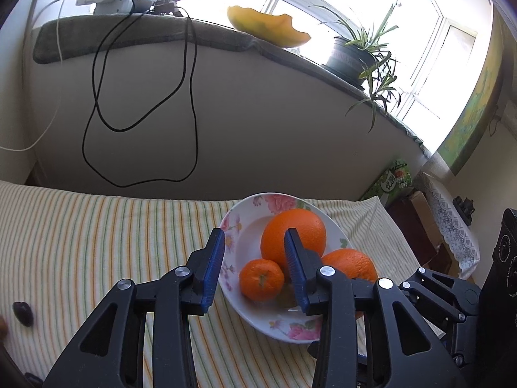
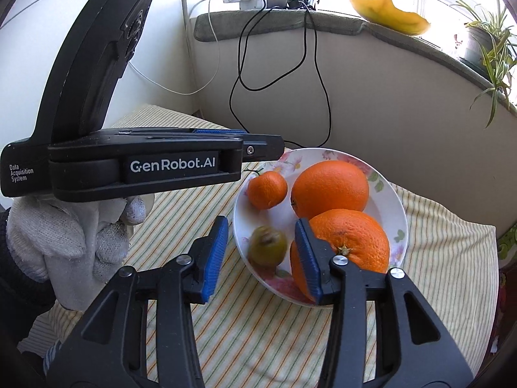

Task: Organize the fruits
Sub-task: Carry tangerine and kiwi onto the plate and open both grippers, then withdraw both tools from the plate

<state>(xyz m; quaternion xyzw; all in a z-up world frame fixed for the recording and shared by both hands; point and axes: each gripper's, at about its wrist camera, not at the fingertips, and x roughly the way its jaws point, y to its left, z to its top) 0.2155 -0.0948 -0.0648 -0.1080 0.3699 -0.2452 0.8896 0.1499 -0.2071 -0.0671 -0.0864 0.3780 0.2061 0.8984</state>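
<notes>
Low in the right wrist view, the right hand-held gripper [image 2: 258,255] is spread and empty around a blurred greenish fruit [image 2: 267,248] on the floral plate [image 2: 392,200]. That fruit could be knocked off (the rim is close). The left hand-held gripper [image 1: 255,268], also spread, crowds the oranges [image 1: 293,234]; striped cloth [image 1: 97,232] at lower left offers room.

— What's between your fingers?

— Nothing. My right gripper [image 2: 260,257] is spread wide over the near rim of the plate [image 2: 399,213], my right finger against an orange [image 2: 352,242].

— What's in the plate?

— A second orange [image 2: 329,187], a tangerine [image 2: 267,190] and a blurred green fruit [image 2: 267,247].

— And the other gripper?

— The left gripper [image 2: 145,165], held in a white glove [image 2: 64,236], lies side-on, its tip reaching the plate's far-left rim.
</notes>
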